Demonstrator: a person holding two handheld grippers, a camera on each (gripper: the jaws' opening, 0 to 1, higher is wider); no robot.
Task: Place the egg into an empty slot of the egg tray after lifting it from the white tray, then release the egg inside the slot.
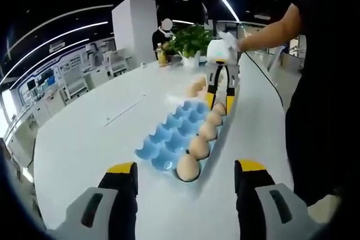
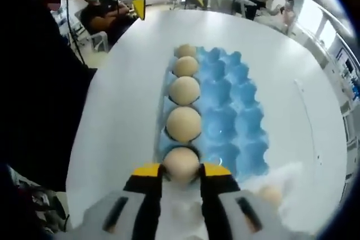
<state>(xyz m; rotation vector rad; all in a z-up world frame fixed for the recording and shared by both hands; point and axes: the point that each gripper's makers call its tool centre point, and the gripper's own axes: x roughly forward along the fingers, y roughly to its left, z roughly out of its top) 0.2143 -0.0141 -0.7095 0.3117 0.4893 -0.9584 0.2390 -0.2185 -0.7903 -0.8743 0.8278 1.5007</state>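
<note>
Right tongs (image 2: 181, 173) clamp an egg (image 2: 181, 164) over the egg tray (image 2: 236, 116); left tongs (image 1: 185, 173) apart

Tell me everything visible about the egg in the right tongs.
The egg is tan, smooth and matte, seemingly whole. The right tongs grip it between yellow-tipped fingers, at the blue egg tray's near end slot, in line with four eggs already seated. Whether it touches the slot is unclear.
</note>
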